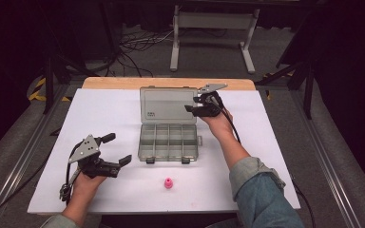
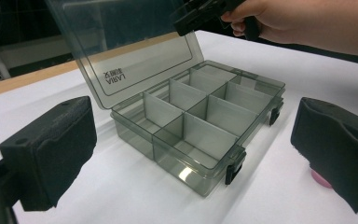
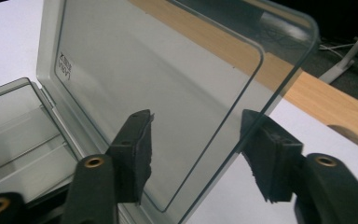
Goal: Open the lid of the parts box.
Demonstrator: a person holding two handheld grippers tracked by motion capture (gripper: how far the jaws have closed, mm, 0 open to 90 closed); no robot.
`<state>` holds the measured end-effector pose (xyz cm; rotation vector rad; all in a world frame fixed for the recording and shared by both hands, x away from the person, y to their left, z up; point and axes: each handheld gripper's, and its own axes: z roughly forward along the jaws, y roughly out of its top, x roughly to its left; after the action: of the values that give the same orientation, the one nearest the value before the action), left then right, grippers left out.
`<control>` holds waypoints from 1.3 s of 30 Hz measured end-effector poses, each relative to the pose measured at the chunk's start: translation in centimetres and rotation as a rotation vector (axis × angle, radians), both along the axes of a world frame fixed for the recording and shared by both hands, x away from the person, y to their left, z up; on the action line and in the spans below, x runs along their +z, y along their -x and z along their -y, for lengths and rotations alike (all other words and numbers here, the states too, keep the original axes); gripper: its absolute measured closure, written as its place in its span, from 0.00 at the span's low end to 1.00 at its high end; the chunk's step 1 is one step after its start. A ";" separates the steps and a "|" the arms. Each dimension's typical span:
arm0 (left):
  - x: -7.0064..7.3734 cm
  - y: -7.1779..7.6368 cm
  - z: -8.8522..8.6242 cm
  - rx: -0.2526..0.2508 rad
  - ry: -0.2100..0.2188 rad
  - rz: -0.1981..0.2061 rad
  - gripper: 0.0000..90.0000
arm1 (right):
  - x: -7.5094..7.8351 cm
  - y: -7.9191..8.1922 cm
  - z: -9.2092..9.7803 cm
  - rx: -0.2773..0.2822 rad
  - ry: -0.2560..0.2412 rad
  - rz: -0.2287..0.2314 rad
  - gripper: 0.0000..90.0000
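Here, lid point(image 3: 168, 93) edge between open right tongs point(image 3: 193, 154).

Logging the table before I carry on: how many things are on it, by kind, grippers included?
Clear plastic box, lid up: 1
Small pink piece: 1
Grippers: 2, the left gripper open near the table's front, the right gripper open with its jaws either side of the lid's edge
Total: 4
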<state>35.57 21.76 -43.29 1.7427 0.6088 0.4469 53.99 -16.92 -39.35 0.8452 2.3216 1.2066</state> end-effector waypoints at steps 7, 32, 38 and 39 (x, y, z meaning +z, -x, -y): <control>0.0 0.1 -0.1 -0.014 0.002 0.008 0.02 | -0.6 -0.4 -0.1 -0.008 -0.010 -0.017 0.44; 0.2 0.3 -0.4 -0.041 0.055 0.001 0.03 | -3.3 -1.3 -0.7 -0.044 -0.004 -0.148 0.24; 0.1 0.4 -0.4 -0.048 0.059 0.004 0.03 | -3.5 -1.3 -0.7 -0.050 0.011 -0.163 0.22; 0.1 0.3 -0.4 -0.051 0.058 0.006 0.03 | -3.5 -1.3 -0.7 -0.051 0.013 -0.167 0.21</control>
<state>35.23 22.13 -43.16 1.6972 0.5667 0.3952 55.32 -16.24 -42.88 1.0297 2.4193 1.1380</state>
